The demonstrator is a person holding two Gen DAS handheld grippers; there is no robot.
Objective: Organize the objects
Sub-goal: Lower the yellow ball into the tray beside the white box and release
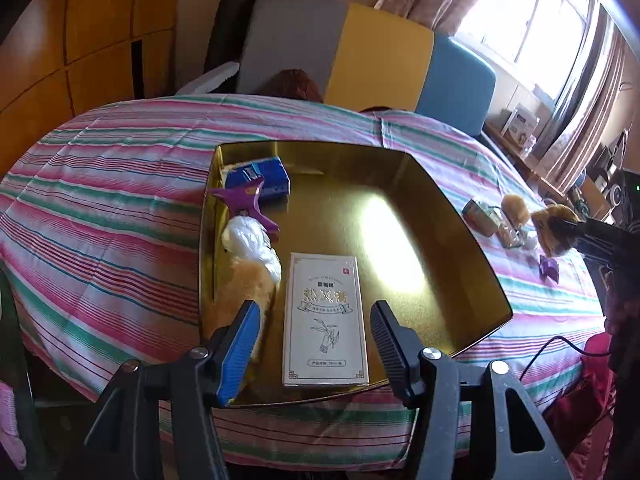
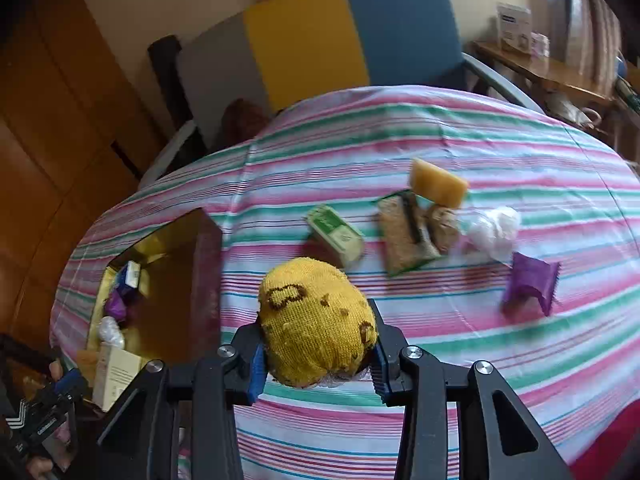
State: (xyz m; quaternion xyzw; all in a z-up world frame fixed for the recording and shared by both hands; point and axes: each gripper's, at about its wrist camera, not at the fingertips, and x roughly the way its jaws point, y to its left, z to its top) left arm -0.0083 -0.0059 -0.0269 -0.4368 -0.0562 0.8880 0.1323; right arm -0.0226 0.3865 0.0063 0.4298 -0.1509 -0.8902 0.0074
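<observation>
A gold tray (image 1: 400, 248) lies on the striped tablecloth (image 1: 100, 184). In it are a white box (image 1: 326, 320), a blue box (image 1: 260, 178), a purple clip-like piece (image 1: 248, 204), a white plastic wad (image 1: 250, 240) and an orange fuzzy item (image 1: 248, 280). My left gripper (image 1: 316, 306) stands open just above the white box, with its pads clear of the box's sides. My right gripper (image 2: 316, 320) is shut on a yellow knitted ball (image 2: 316, 332) and holds it over the cloth to the right of the tray (image 2: 204, 264).
On the cloth to the right of the tray lie a green box (image 2: 336, 236), a grain packet (image 2: 404, 236), a yellow sponge (image 2: 438, 184), a white plastic wad (image 2: 494, 228) and a purple packet (image 2: 530, 284). A grey, yellow and blue chair back (image 1: 380, 52) stands behind the table.
</observation>
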